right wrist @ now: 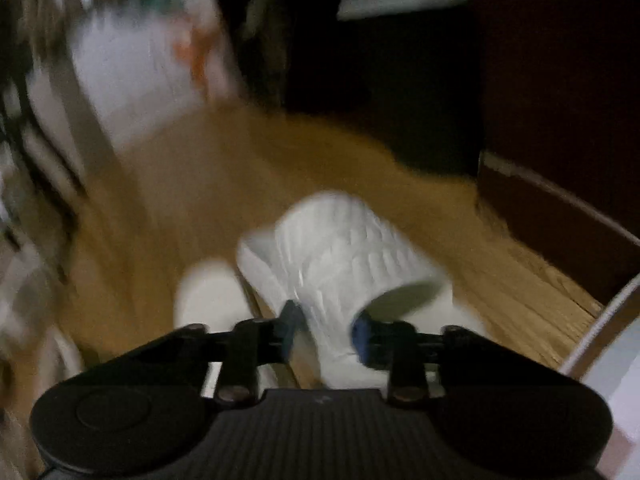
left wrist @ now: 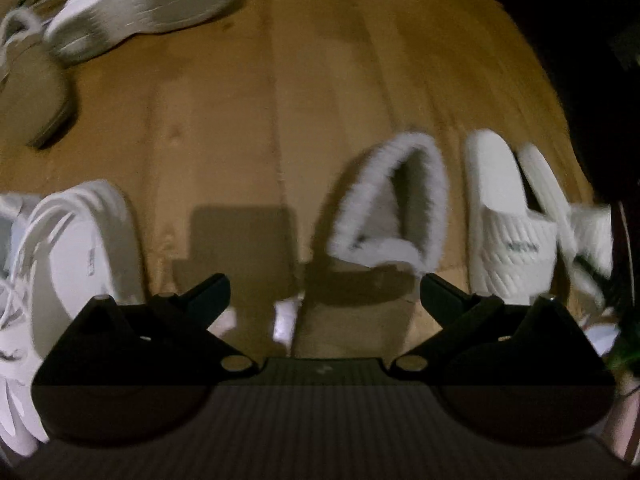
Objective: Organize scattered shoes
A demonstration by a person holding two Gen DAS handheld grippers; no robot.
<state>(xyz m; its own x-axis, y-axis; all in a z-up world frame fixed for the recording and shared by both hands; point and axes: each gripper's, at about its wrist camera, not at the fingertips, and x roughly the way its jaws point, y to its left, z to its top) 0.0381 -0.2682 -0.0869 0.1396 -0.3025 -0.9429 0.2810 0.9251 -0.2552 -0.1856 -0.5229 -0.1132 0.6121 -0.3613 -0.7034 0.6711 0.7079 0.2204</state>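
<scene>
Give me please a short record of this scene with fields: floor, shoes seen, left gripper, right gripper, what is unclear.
floor: wooden floor
shoes seen: fuzzy slipper; white slide sandal beside it; white sneaker near the left edge; sneaker lying sole-up farther away
left gripper: left gripper open, nothing between its fingers, above bare floor
right gripper: right gripper has its fingers on either side of the ribbed strap of a white slide
what is unclear: the right view is blurred, so whether the pads press on the strap cannot be told
</scene>
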